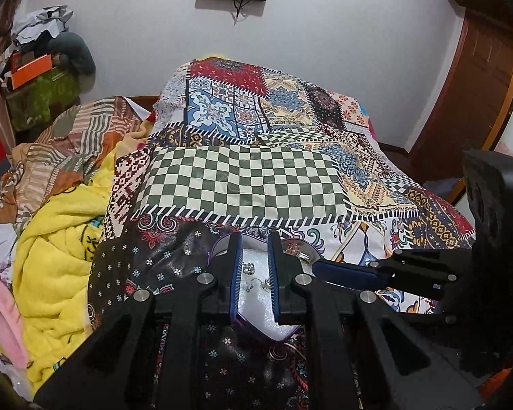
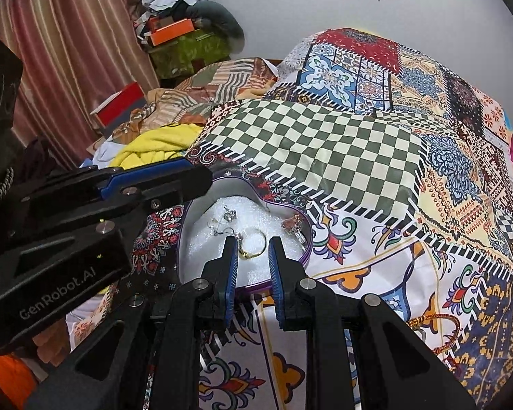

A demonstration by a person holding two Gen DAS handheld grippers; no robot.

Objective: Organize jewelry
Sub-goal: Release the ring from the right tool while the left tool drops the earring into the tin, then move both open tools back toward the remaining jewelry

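Right wrist view: right gripper (image 2: 253,256) is hovering, jaws narrow and empty, over gold ring (image 2: 254,244) lying on white padding in purple-rimmed box (image 2: 307,249) on bed (image 2: 325,157), so should be lowering straight, straddling the band; left gripper (image 1: 253,266) also narrow, empty.

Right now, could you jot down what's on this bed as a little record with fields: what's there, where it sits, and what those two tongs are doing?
Setting: patchwork bedspread on a bed
Container: heart-shaped box, lid off, white padding inside
Inside the box: gold ring, silver earrings, a reddish piece by the right wall
Left tongs: over the box, nearly shut, nothing visibly gripped
Right tongs: over the box's near edge, tips either side of the ring, nearly shut, nothing visibly gripped
Nearby: yellow blanket to the left
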